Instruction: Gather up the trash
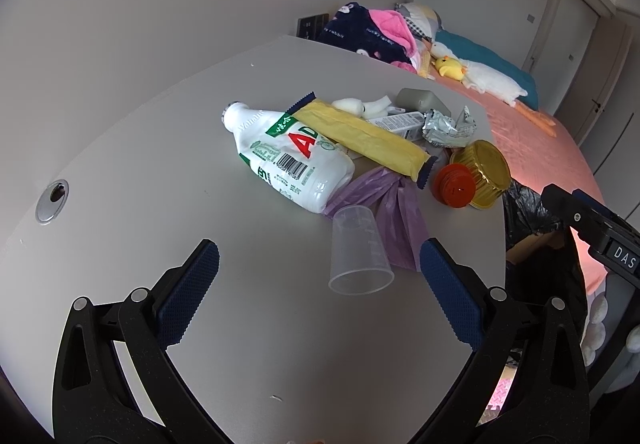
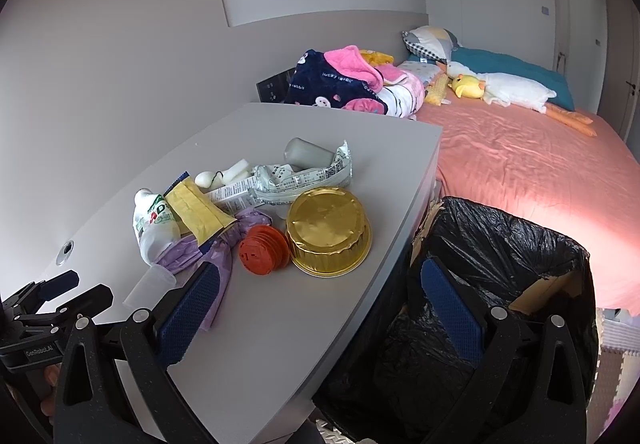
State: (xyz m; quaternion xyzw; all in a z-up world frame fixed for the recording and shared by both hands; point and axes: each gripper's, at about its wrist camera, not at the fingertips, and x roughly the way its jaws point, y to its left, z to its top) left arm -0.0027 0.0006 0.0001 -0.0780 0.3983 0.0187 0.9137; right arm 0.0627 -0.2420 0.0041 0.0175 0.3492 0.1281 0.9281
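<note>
Nearby, black-lined bin (image 2: 500, 276) seemingly empty, clear cup (image 1: 358, 252) overturned, left gripper (image 1: 320, 276) wide, right gripper (image 2: 320, 296) wide.

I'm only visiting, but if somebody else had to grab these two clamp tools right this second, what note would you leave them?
Left gripper: open, empty, low over the table, lined up with the clear plastic cup lying on its side.
Right gripper: open, empty, straddling the table edge and the black-lined trash bin.
Still piled on the table: white bottle, yellow wrapper, purple bag, red cap, gold foil tin, silver wrapper.
Done: nothing visibly binned yet; the inside of the bin is too dark to tell.
Left: every piece; the cup looks like the easiest start.
</note>
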